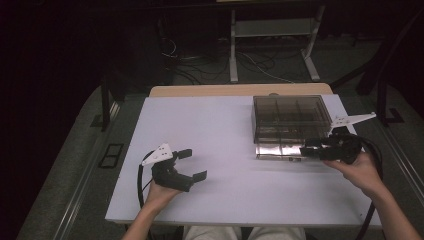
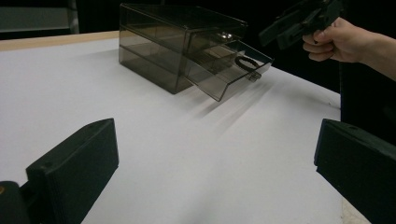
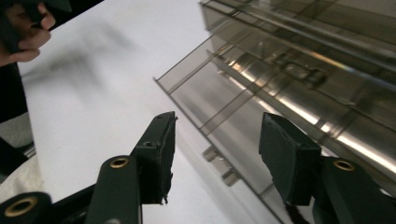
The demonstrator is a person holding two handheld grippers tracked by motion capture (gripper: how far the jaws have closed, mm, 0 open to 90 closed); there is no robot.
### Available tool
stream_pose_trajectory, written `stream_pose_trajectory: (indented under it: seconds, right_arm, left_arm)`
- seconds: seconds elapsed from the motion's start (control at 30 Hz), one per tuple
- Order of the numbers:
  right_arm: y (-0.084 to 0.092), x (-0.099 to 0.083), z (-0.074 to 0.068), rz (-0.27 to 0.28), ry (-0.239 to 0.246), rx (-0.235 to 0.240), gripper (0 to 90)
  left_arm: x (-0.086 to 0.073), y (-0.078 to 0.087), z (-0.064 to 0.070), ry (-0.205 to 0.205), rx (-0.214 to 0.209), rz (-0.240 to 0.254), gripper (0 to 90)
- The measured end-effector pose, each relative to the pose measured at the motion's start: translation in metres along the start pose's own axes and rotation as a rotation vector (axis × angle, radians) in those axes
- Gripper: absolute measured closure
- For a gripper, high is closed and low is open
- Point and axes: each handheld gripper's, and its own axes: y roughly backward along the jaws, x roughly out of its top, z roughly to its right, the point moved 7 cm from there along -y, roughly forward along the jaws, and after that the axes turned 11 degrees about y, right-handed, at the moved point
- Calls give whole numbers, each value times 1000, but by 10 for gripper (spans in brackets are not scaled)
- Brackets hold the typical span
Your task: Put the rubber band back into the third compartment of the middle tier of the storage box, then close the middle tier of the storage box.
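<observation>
A smoky clear drawer box (image 1: pixel 290 117) stands at the white table's back right, its bottom drawer (image 1: pixel 278 150) pulled out toward me. In the left gripper view the drawer (image 2: pixel 233 70) holds a dark ring-shaped thing (image 2: pixel 245 63). My right gripper (image 1: pixel 306 149) hovers at the drawer's front right corner. In the right gripper view, the right gripper (image 3: pixel 217 126) is open above the drawer front (image 3: pixel 219 93), and its pads touch nothing. My left gripper (image 1: pixel 192 164) rests at the front left, open and empty; its own view shows the left gripper (image 2: pixel 217 144) wide apart over bare table.
The white tabletop (image 1: pixel 220 135) lies on a wooden table (image 1: pixel 210 90). Beyond it on the floor stand a metal frame (image 1: pixel 272 40) and loose cables (image 1: pixel 210 65). Dark floor drops off at both sides of the table.
</observation>
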Motion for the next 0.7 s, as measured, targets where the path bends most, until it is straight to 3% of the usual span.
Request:
stream_pose_trajectory:
  seconds: [0.33,0.7]
  right_arm:
    - [-8,-2,-18,-17,43,36,460]
    - [-11,-12,-23,-31,51,38,602]
  left_arm:
    - [0,1,0,-1,1,1,0]
    - [0,-1,0,0,0,3,0]
